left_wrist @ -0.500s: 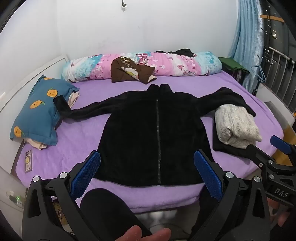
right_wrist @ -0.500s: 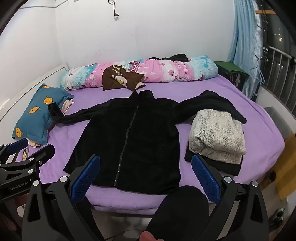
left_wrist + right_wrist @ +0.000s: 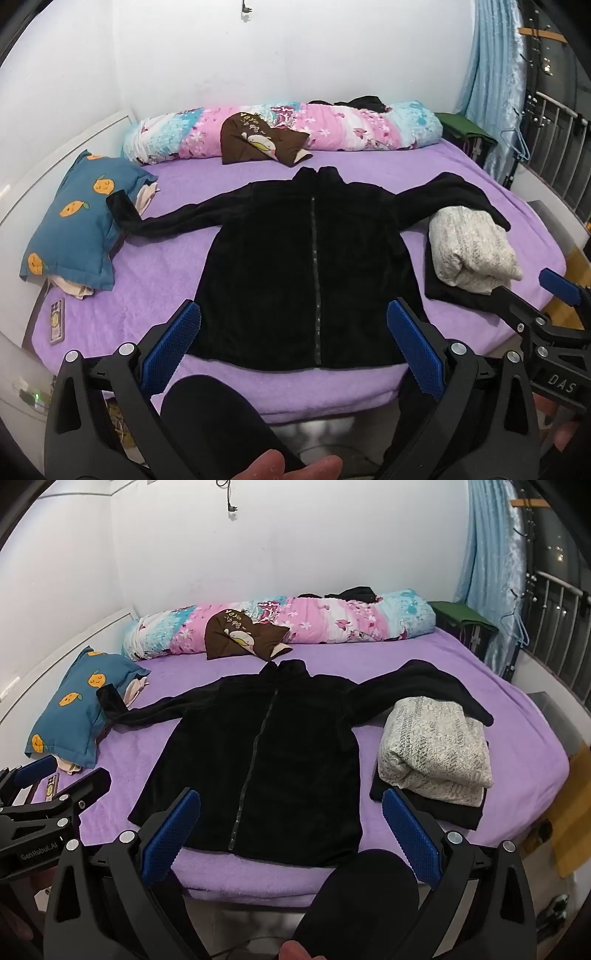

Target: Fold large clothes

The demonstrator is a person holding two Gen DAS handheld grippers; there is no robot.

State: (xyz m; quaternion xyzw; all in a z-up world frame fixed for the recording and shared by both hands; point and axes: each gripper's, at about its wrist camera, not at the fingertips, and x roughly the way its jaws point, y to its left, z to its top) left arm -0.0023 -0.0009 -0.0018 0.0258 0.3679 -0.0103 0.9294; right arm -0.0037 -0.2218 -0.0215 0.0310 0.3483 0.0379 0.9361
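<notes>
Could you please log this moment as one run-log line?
black jacket: flat, unfolded | left gripper: open, empty | right gripper: open, empty

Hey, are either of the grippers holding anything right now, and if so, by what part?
Nothing is held. The left gripper and right gripper are both open above the black jacket.

Black jacket (image 3: 266, 760) is lying flat mid-frame on purple bed (image 3: 517, 738), zip up, sleeves spreading out. R gripper (image 3: 291, 834) is hovering at bottom centre w/ jaws gaping, nothing btwn them. L gripper (image 3: 55, 779) is poking in lower left. Folded grey sweater (image 3: 432, 746) is sitting centre right atop a black garment.
</notes>
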